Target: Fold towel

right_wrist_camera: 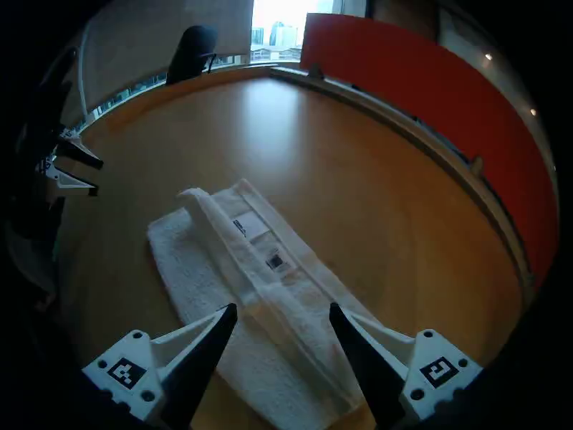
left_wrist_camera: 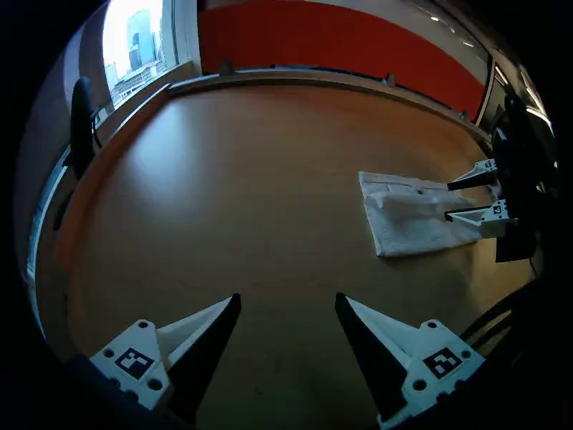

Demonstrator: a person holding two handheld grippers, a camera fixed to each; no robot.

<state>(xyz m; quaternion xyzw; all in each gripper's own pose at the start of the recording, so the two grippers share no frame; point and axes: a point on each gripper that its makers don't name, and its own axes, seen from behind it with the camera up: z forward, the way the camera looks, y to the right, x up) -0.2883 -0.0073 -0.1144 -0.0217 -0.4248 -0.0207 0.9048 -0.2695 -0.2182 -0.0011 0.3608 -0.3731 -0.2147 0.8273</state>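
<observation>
A white towel (right_wrist_camera: 243,287) lies folded on the wooden table (right_wrist_camera: 344,165), with a raised fold along its middle and two small labels on top. My right gripper (right_wrist_camera: 283,315) hovers open just over the towel's near end, nothing between its fingers. In the left gripper view the towel (left_wrist_camera: 408,215) sits at the right, with the right gripper (left_wrist_camera: 450,199) open at its right edge. My left gripper (left_wrist_camera: 288,301) is open over bare table, well away from the towel. The right gripper view has the left gripper (right_wrist_camera: 97,175) far off at the left edge.
An orange partition (left_wrist_camera: 336,43) runs along the table's far side, with a window (left_wrist_camera: 136,43) beside it. A dark chair (right_wrist_camera: 190,50) stands beyond the table edge. Bare wood (left_wrist_camera: 236,186) stretches between the left gripper and the towel.
</observation>
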